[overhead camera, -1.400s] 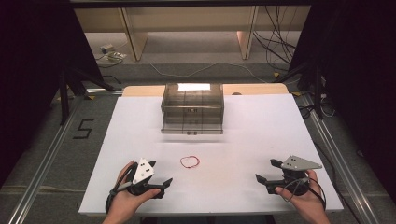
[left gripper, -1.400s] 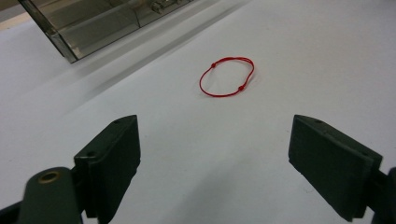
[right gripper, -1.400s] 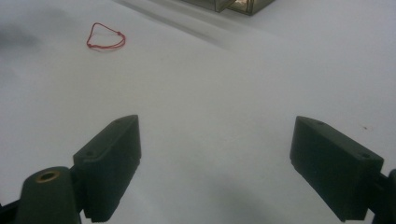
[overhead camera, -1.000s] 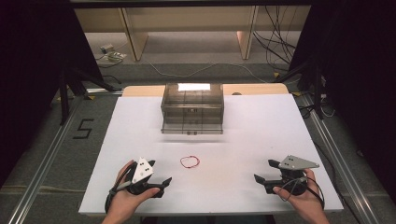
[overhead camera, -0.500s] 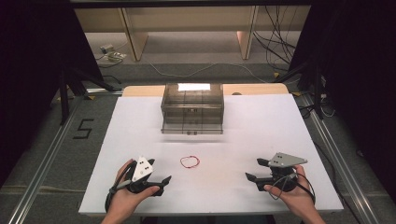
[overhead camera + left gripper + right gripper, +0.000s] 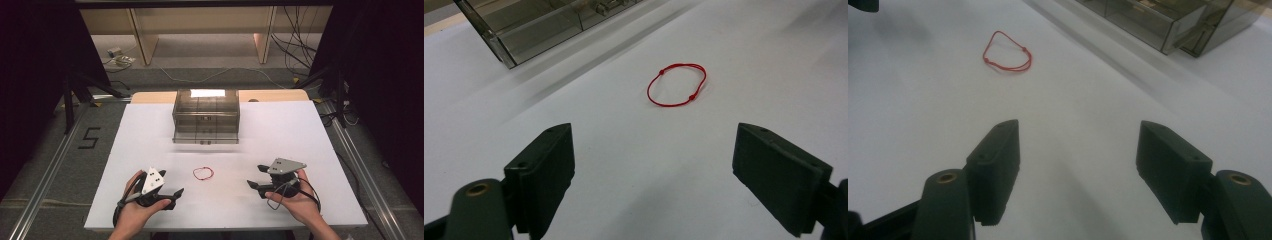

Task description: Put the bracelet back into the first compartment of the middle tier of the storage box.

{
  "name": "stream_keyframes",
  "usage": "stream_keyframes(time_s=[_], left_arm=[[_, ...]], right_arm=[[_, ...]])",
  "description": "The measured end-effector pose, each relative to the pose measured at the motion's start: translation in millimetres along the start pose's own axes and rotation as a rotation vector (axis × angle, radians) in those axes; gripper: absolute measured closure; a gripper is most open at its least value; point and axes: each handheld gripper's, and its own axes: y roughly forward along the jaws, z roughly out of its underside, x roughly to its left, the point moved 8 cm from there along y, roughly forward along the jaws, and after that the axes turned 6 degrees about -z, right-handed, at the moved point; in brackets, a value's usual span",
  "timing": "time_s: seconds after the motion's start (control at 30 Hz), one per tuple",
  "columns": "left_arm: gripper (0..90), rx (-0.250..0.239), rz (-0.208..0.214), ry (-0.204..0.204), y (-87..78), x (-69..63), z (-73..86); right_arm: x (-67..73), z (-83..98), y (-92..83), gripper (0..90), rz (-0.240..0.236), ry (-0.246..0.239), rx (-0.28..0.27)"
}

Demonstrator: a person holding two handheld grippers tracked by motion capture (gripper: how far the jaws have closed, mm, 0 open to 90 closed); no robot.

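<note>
Floor mark [image 6: 89, 137] reads "5", probably — both tongs [image 6: 176, 192] [image 6: 254, 176] agape, right narrowing, nothing between.

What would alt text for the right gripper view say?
Two black jaws stand open and empty over a white table. Beyond them lies a red string bracelet, and a smoky clear plastic drawer box sits at the top right.

Both claws rest low, left claw [image 6: 176, 192] gaping, right claw [image 6: 254, 176] (jaws just closing) empty.
</note>
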Motion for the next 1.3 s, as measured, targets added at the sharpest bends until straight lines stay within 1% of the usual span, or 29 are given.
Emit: stream_keyframes(time_s=[0.27,0.37,0.43,0.5,0.83,0.97,1.03,1.3], left_arm=[[17.3,0.002,0.002,-0.003,0.7,-0.2,0.6],[17.4,0.002,0.003,-0.003,1.0,-0.2,0.8],[17.4,0.002,0.003,-0.003,1.0,-0.1,0.8],[17.4,0.003,0.003,-0.003,1.3,-0.2,0.9],[17.2,0.001,0.002,-0.005,1.8,-0.6,0.6],[17.2,0.001,0.003,-0.006,1.8,-0.8,0.7],[17.2,0.001,0.002,-0.006,1.9,-0.9,0.6],[17.1,-0.001,0.0,-0.004,1.8,0.0,0.6]], right_arm=[[11.2,-16.4,24.7,35.8,-0.036,-0.042,0.023],[15.4,-21.6,34.0,35.7,-0.051,-0.036,0.038],[18.6,-25.3,40.4,35.8,-0.065,-0.036,0.037],[21.2,-28.7,46.2,35.8,-0.069,-0.045,0.045],[35.0,-47.6,72.2,37.7,-0.118,-0.06,0.039],[40.6,-52.6,83.2,40.0,-0.138,-0.068,0.048],[43.0,-54.6,88.5,40.4,-0.145,-0.08,0.052],[51.2,-58.8,105.9,42.1,-0.174,-0.089,0.071]])
